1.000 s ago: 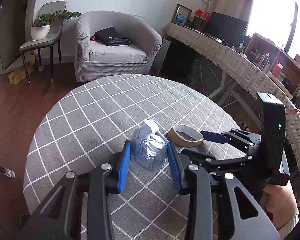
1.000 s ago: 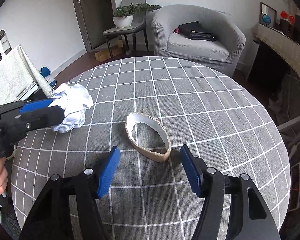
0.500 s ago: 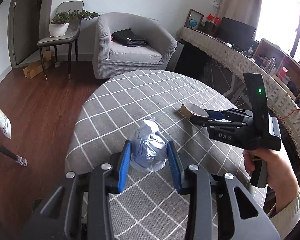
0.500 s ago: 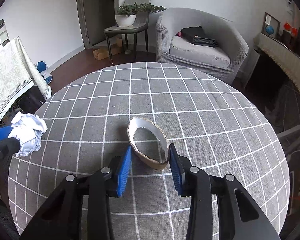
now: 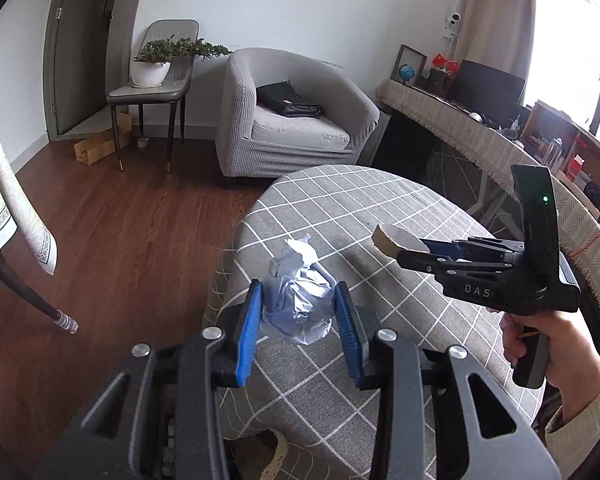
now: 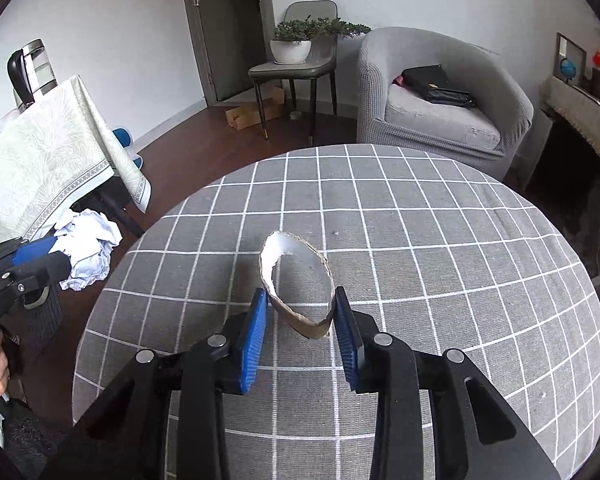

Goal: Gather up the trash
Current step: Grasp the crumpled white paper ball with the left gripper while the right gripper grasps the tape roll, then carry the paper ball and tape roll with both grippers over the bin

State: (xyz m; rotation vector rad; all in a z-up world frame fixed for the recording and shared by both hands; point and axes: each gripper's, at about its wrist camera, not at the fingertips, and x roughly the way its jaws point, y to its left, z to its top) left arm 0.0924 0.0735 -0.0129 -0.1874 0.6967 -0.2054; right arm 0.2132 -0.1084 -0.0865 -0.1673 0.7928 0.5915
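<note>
While the left gripper [image 5: 298, 316] clamps the crumpled white paper ball [image 5: 300, 304], the right gripper [image 6: 300, 314] pinches the torn brown cardboard ring [image 6: 296, 280] above the grey checked round table [image 6: 440, 260].

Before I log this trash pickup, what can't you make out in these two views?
- Trash bin: none shows in either view.
- Underside of the crumpled paper: left wrist view, hidden by the left hand-held gripper.
- Near end of the cardboard ring: right wrist view, hidden between the right hand-held gripper fingers.
</note>
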